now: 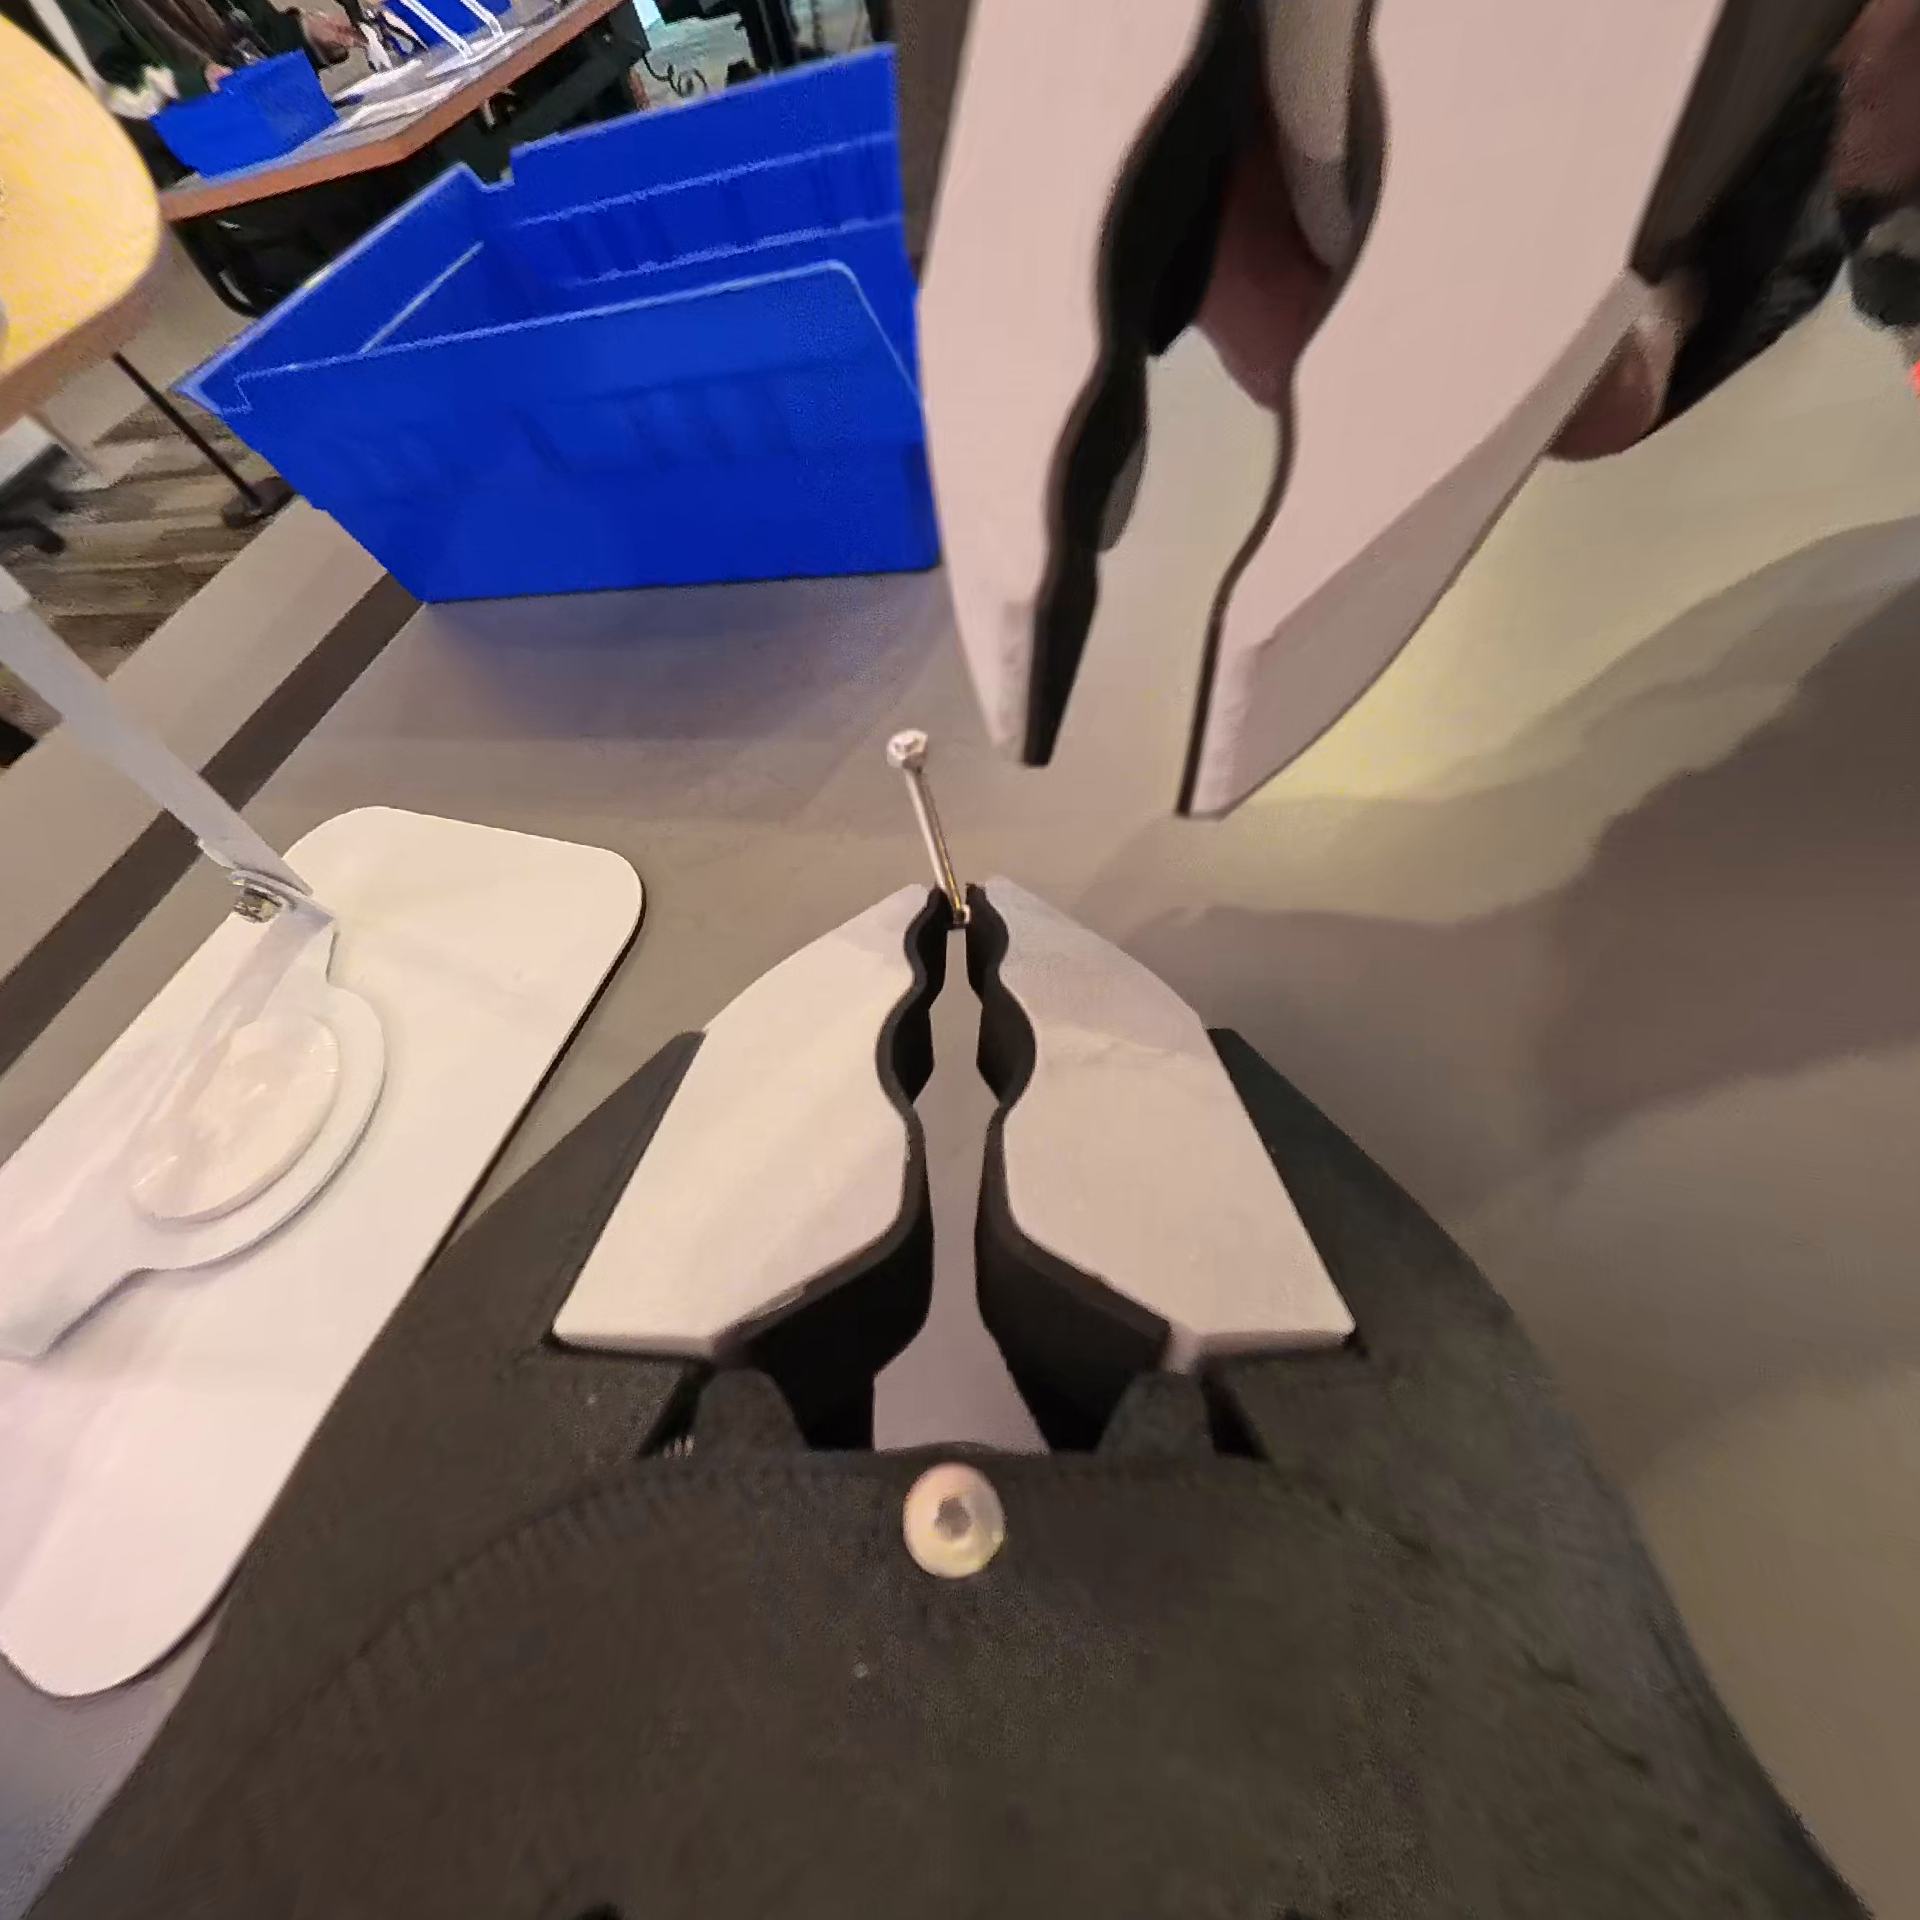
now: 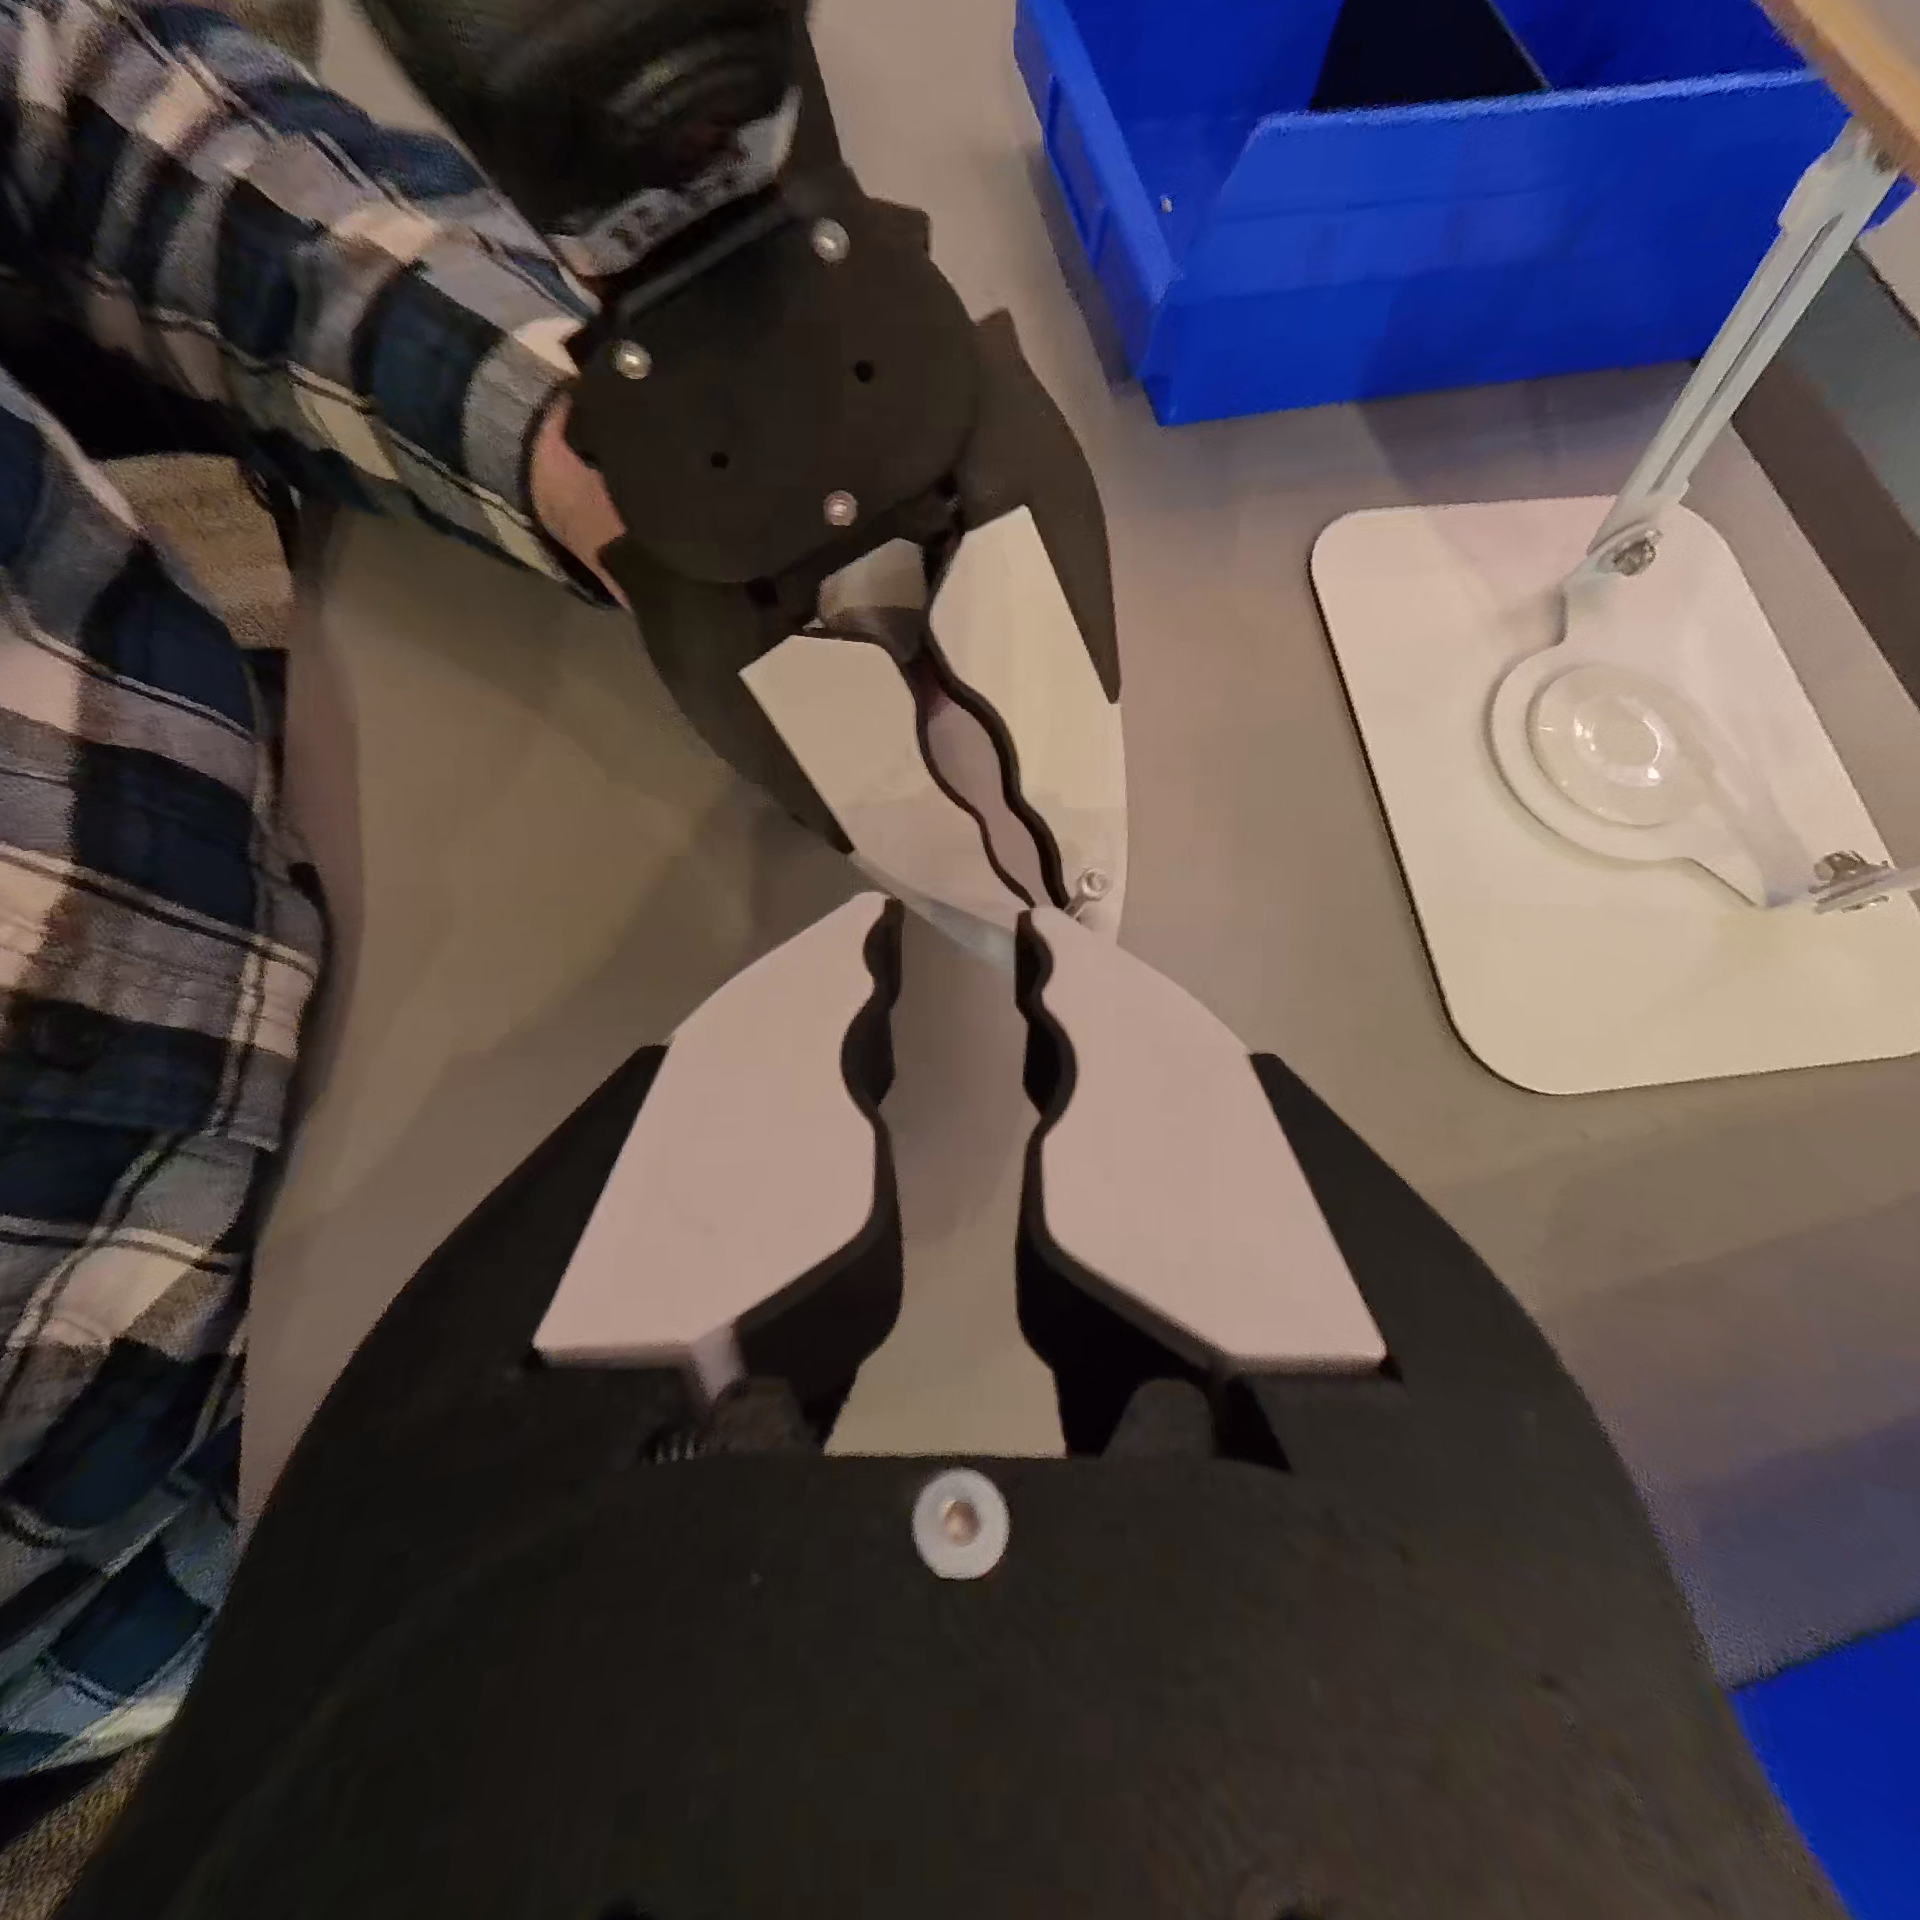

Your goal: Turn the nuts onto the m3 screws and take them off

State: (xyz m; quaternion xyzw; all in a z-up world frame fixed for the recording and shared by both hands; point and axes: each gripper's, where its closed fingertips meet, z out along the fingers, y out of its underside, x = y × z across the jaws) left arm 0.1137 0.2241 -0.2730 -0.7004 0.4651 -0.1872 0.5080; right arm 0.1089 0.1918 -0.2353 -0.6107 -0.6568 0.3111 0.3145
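Observation:
In the left wrist view, my left gripper (image 1: 956, 899) is shut on the lower end of a thin silver screw (image 1: 928, 821). The screw sticks up and forward from the pads, head outermost. My right gripper (image 1: 1117, 774) hangs just beyond and to the right of the screw head, jaws apart, nothing between the pads. In the right wrist view, my right gripper (image 2: 958, 920) is open and empty. The left gripper (image 2: 1044, 896) points toward it, and the screw head (image 2: 1091, 885) shows just past my right fingertip, not touching it as far as I can see.
A blue bin (image 1: 623, 436) stands on the grey table behind the grippers and also shows in the right wrist view (image 2: 1455, 260). A white base plate (image 1: 468, 935) with a clear dome and a metal arm lies beside it (image 2: 1558, 987). A plaid sleeve (image 2: 208, 416) is at left. Tip to tip, the grippers are about 4 cm apart.

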